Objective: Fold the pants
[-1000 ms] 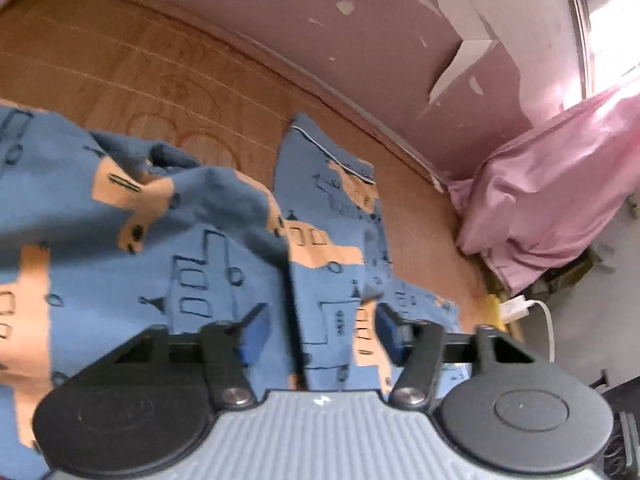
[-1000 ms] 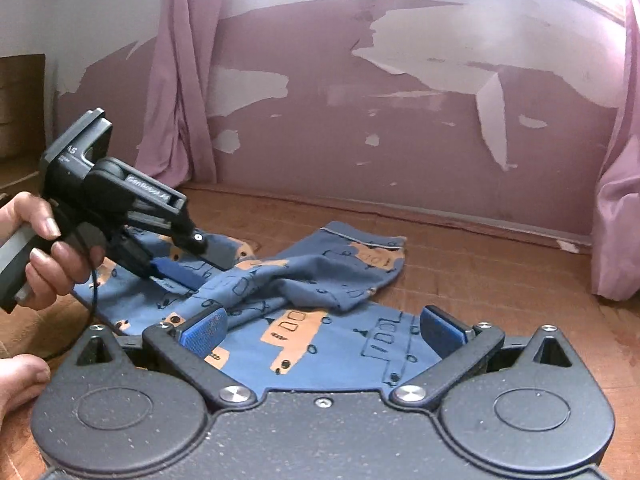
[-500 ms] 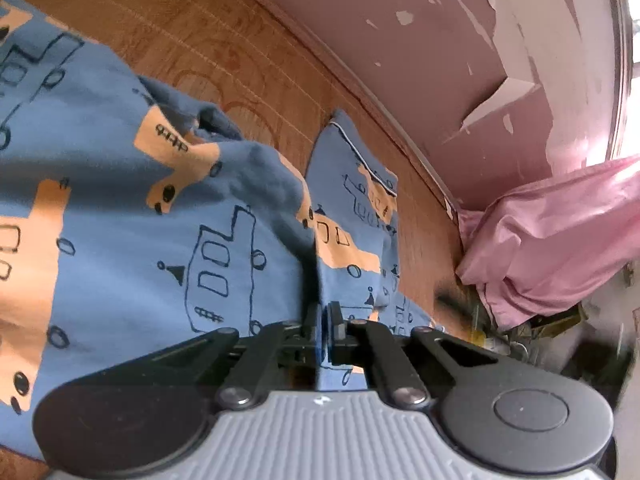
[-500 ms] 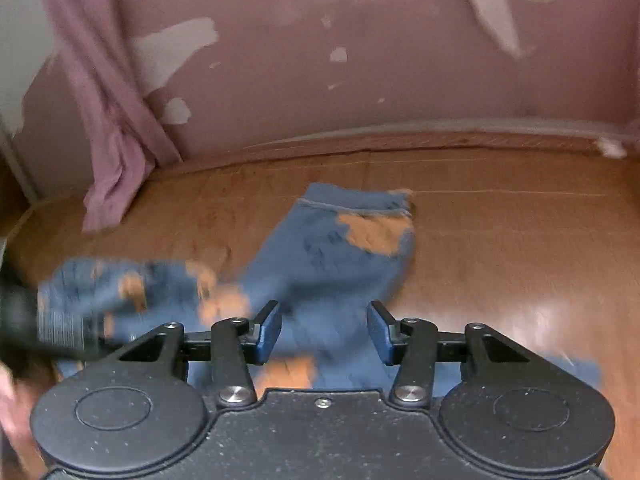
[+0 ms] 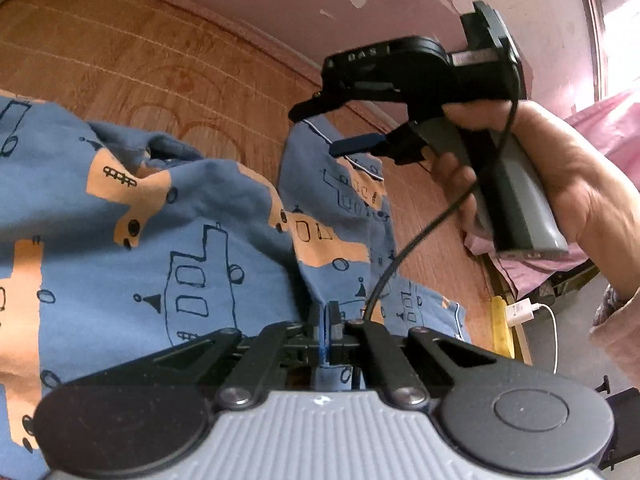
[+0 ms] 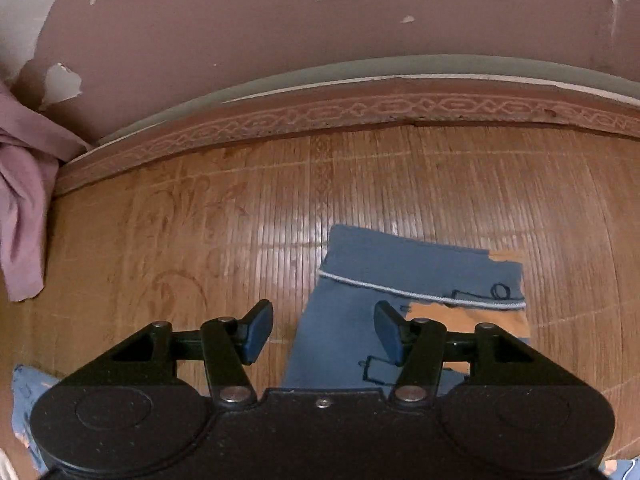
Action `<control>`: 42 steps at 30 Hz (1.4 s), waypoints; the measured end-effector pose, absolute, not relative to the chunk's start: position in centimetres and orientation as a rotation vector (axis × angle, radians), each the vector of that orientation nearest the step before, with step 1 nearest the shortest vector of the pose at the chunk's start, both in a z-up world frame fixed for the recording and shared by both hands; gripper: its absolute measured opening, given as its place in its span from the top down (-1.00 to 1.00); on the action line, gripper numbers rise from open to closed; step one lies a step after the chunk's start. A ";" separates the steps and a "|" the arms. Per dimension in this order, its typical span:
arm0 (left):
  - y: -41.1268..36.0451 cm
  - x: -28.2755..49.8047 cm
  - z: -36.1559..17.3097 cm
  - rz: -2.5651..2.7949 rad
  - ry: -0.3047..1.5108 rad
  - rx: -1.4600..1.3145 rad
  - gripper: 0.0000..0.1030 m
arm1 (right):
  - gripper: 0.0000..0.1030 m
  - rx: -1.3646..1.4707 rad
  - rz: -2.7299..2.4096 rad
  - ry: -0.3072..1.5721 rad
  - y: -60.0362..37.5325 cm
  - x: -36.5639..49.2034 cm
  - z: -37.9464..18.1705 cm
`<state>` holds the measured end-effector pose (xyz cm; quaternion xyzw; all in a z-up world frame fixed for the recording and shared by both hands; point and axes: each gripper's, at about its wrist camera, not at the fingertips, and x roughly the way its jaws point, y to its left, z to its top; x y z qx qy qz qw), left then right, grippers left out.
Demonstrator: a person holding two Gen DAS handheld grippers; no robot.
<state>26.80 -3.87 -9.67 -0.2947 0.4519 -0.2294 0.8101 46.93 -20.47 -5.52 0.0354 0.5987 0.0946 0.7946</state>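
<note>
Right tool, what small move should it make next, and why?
Probably lower the right tool onto the pants cuff and close. It is open, hovering above the hem, gripping nothing, while the left tool is already shut on a fold of the pants; both ends need holding to fold.

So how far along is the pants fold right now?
Early. Done: left gripper is shut on a fold of the pants. In hand: open right gripper hovers over the leg cuff, gripping nothing. Left: every fold; fabric lies rumpled on the floor.
</note>
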 end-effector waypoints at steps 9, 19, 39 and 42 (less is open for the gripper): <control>-3.9 27.3 -9.7 -0.480 0.991 -0.622 1.00 | 0.41 -0.126 0.121 1.262 -17.4 46.6 -6.3; -3.7 26.7 -8.3 -0.465 0.955 -0.557 1.00 | 1.00 0.261 0.241 1.106 -25.1 44.5 -3.2; -15.9 17.6 -3.0 -0.708 0.742 0.257 1.00 | 1.00 0.553 -0.053 0.642 -44.8 16.3 0.7; -17.7 15.7 -4.4 -0.727 0.729 0.404 1.00 | 0.98 0.629 -0.133 0.705 -45.3 14.6 -2.2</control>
